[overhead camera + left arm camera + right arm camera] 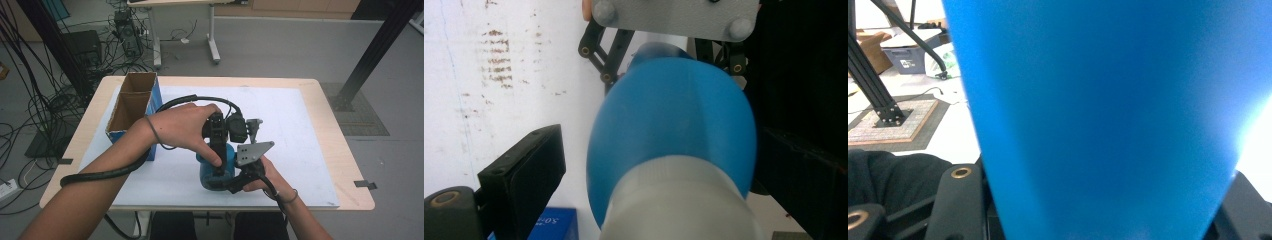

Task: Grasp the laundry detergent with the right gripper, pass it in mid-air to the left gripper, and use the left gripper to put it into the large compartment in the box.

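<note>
Nearest the table's front edge, right gripper (231, 186) clamped low on the blue bottle (216, 170), jaws closed against its sides, right hand (270, 177) behind it with the grey plate (252, 152) on top. In the right gripper view, blue bottle wall (1108, 115) wedged between the two black jaws, touching both.

Just above, left hand (185, 127) wrapped over the left gripper (218, 150), pointing down at the bottle's top. In the left gripper view, bottle shoulder (674, 130) and pale cap (679, 200) seen close up, left pad (526, 170) standing clear of the bottle with white sheet showing in the gap; the other jaw dark and close against the bottle on the right, contact not clear. Jaws wide, straddling the top, not gripping as far as can be told.

Bottle upright on the white sheet (300, 125), near the front middle of the table (340, 145).

Farther left, open cardboard box (131, 102) with blue sides, standing at the sheet's left edge, apart from the bottle.

Beyond the table, cables (45, 100) on the grey floor and a desk leg (214, 45)
</note>
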